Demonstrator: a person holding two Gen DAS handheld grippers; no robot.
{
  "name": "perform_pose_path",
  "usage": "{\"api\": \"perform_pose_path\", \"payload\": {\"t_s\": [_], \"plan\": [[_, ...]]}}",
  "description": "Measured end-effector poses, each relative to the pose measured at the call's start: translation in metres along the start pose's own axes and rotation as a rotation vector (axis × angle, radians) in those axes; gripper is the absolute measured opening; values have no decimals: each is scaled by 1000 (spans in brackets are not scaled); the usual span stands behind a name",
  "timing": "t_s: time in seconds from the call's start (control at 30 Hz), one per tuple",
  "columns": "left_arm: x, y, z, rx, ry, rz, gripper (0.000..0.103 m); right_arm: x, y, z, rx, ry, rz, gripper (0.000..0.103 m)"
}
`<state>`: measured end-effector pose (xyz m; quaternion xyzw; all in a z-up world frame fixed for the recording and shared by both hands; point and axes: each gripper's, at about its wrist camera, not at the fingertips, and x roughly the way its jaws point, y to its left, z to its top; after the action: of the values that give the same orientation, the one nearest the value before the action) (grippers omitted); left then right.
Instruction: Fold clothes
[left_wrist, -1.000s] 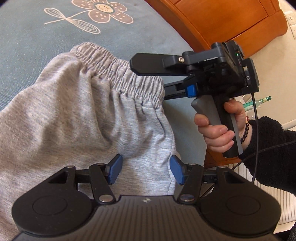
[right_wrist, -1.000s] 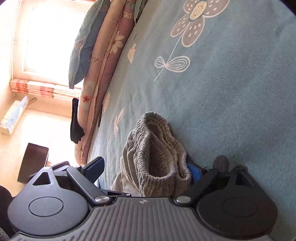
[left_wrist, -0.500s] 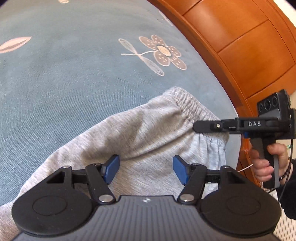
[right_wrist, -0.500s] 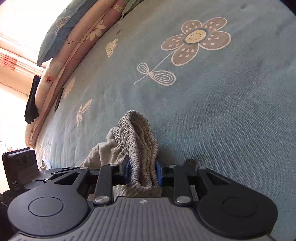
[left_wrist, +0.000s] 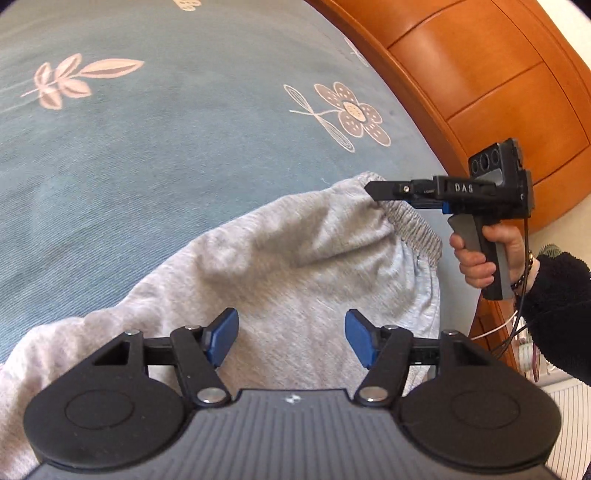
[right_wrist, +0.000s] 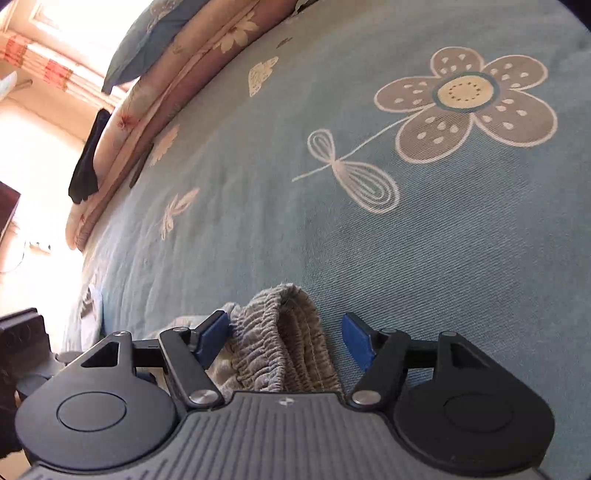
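Grey sweatpants (left_wrist: 280, 266) lie on the blue flowered bedspread (left_wrist: 147, 147), their elastic waistband (left_wrist: 413, 225) at the right. My left gripper (left_wrist: 291, 338) is open and empty, just above the grey fabric. My right gripper (right_wrist: 284, 334) is open, its jaws standing either side of the bunched waistband (right_wrist: 280, 332) without pinching it. In the left wrist view the right gripper (left_wrist: 384, 192) sits at the waistband's far corner, held by a hand.
An orange wooden headboard (left_wrist: 480, 74) runs along the bed's right side. Pillows and a folded quilt (right_wrist: 177, 74) are stacked at the bed's far end, with a dark sock (right_wrist: 86, 166) hanging there. A bright window (right_wrist: 55, 29) lies beyond.
My right gripper was shut on the waistband half a second ago and has now opened, letting it go. The left gripper stayed open and swung over the pants.
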<state>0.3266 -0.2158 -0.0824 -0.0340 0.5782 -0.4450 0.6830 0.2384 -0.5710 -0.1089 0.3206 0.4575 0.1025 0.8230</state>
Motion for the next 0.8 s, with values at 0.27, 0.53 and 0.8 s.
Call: {"api": "perform_pose_path", "payload": {"t_s": [0.27, 0.53, 0.8], "plan": [[-7, 9, -4, 34, -51, 180, 62, 6, 32, -7, -55, -50, -173, 40], [-46, 15, -8, 21, -114, 242, 62, -24, 53, -5, -36, -151, -304, 63], [-34, 33, -22, -40, -44, 232, 64, -14, 120, -31, -267, -70, -174, 63]]}}
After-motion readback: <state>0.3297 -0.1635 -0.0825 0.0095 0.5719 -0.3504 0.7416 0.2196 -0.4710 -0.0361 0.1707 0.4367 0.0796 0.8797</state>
